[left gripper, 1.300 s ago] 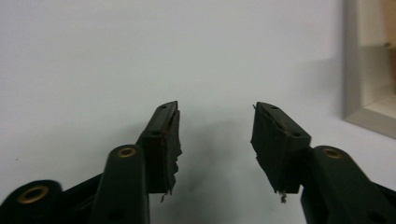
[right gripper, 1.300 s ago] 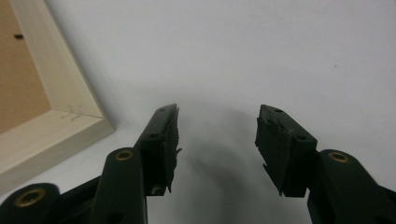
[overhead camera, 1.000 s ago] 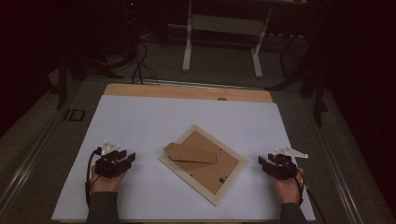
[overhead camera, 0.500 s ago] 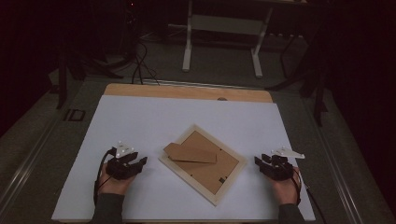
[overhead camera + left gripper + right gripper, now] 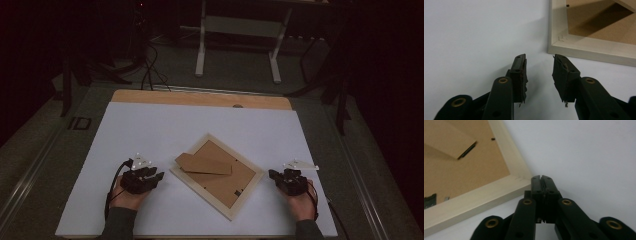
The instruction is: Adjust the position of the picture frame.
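White board (image 5: 165,130) covers the table, and a picture frame (image 5: 218,175) is laid face down at the lower middle of the high view, its cardboard back and stand turned up. At lower left, the left gripper (image 5: 539,65) is held with jaws parted and empty, just short of the frame's corner. At lower right, the right gripper (image 5: 541,180) is seen with jaws pressed together, gripping nothing, its tips beside the frame's corner.

frame (image 5: 248,187): pale matt wood | backing (image 5: 220,175): brown fibreboard, rough | table sheet (image 5: 150,130): smooth matt white
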The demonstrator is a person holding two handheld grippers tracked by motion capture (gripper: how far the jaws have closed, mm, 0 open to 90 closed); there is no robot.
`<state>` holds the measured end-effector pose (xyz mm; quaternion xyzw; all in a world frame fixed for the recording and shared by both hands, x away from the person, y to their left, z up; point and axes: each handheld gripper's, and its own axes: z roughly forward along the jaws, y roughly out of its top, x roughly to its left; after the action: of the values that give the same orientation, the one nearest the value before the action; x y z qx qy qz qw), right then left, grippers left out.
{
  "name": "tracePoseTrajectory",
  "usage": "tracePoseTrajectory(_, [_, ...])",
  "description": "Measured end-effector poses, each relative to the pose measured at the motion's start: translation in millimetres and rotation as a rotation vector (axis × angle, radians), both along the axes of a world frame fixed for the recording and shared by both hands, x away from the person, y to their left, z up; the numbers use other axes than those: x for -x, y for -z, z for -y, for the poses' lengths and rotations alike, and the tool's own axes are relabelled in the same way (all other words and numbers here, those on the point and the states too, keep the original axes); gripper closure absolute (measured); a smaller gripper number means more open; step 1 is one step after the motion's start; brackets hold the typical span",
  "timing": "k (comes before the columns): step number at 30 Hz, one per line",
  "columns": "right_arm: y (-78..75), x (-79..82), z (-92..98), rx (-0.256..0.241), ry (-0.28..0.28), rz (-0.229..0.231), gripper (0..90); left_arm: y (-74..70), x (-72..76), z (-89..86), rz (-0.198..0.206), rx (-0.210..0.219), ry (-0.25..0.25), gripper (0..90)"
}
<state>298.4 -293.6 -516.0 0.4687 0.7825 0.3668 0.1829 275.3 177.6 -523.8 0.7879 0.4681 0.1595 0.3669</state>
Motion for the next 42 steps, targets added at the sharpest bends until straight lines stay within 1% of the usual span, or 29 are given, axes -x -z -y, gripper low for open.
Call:
tracePoseTrajectory(2, [2.5, -0.4, -3.1, 0.004, -0.027, -0.015, 89.8, 0.9, -0.9, 2.4, -0.002, -0.012, 0.006, 68.5])
tracePoseTrajectory(4, [3.8, -0.6, -4.8, 0.008, -0.038, -0.026, 89.8, 2.7, -3.2, 6.3, -0.006, -0.026, 0.02, 71.3])
tracePoseTrajectory(5, [4.4, -0.6, -5.6, 0.011, -0.044, -0.03, 89.8, 2.7, -3.2, 6.3, -0.006, -0.026, 0.02, 74.2])
tracePoseTrajectory(6, [4.4, -0.6, -5.6, 0.011, -0.044, -0.03, 89.8, 3.5, -3.9, 7.1, -0.003, -0.031, 0.025, 74.2])
tracePoseTrajectory(7, [4.8, -0.4, -6.2, 0.013, -0.048, -0.036, 89.9, 4.0, -4.6, 7.6, -0.001, -0.04, 0.026, 76.7])
tracePoseTrajectory(8, [5.5, -0.4, -6.9, 0.018, -0.056, -0.046, 89.9, 4.7, -5.8, 7.9, 0.003, -0.056, 0.017, 84.4])
tracePoseTrajectory(9, [6.2, -0.6, -7.2, 0.018, -0.057, -0.048, 89.9, 4.7, -5.8, 7.9, 0.003, -0.056, 0.017, 88.8])
tracePoseTrajectory(10, [6.7, -0.7, -7.4, 0.021, -0.06, -0.056, 89.9, 4.1, -6.7, 7.8, 0.008, -0.067, 0.016, 90.0])
tracePoseTrajectory(13, [7.8, -0.9, -9.1, 0.024, -0.073, -0.067, 90.0, 3.7, -7.2, 8.1, 0.014, -0.064, 0.02, 90.0])
tracePoseTrajectory(14, [8.2, -0.9, -11.3, 0.032, -0.082, -0.075, 90.0, 4.2, -7.8, 9.1, 0.015, -0.076, 0.016, 90.0])
tracePoseTrajectory(15, [8.5, -0.9, -12.0, 0.034, -0.084, -0.074, 90.0, 4.2, -7.8, 9.1, 0.015, -0.076, 0.016, 90.0])
tracePoseTrajectory(19, [8.5, -1.0, -11.7, 0.034, -0.08, -0.082, 90.0, 5.0, -9.2, 9.4, 0.016, -0.08, 0.009, 90.0])
tracePoseTrajectory(20, [9.3, -1.3, -10.8, 0.039, -0.078, -0.092, 90.0, 5.3, -9.9, 8.6, 0.012, -0.082, 0.008, 90.0])
tracePoseTrajectory(25, [10.1, -1.5, -12.3, 0.047, -0.086, -0.104, 90.0, 5.5, -11.1, 6.9, 0.012, -0.079, 0.0, 90.0])
tracePoseTrajectory(27, [10.7, -1.9, -13.0, 0.053, -0.083, -0.106, 90.0, 5.7, -12.0, 6.3, 0.019, -0.078, -0.005, 90.0])
tracePoseTrajectory(29, [10.7, -2.5, -12.7, 0.047, -0.08, -0.111, 90.0, 6.4, -14.6, 5.7, 0.019, -0.073, -0.009, 90.0])
tracePoseTrajectory(30, [10.8, -3.1, -13.0, 0.047, -0.078, -0.11, 90.0, 7.0, -15.7, 5.4, 0.014, -0.068, -0.006, 90.0])
tracePoseTrajectory(33, [10.7, -5.9, -15.2, 0.055, -0.072, -0.105, 90.0, 8.2, -17.3, 5.5, 0.009, -0.071, -0.005, 90.0])
tracePoseTrajectory(37, [11.5, -10.0, -17.2, 0.046, -0.067, -0.105, 90.0, 10.0, -18.7, 7.4, 0.004, -0.079, 0.002, 90.0])
tracePoseTrajectory(39, [11.6, -10.9, -18.0, 0.044, -0.064, -0.105, 90.0, 10.8, -18.9, 9.6, 0.004, -0.092, 0.017, 90.0])
tracePoseTrajectory(42, [11.1, -10.3, -19.8, 0.049, -0.061, -0.108, 90.0, 11.4, -18.7, 10.5, 0.002, -0.091, 0.025, 90.0])
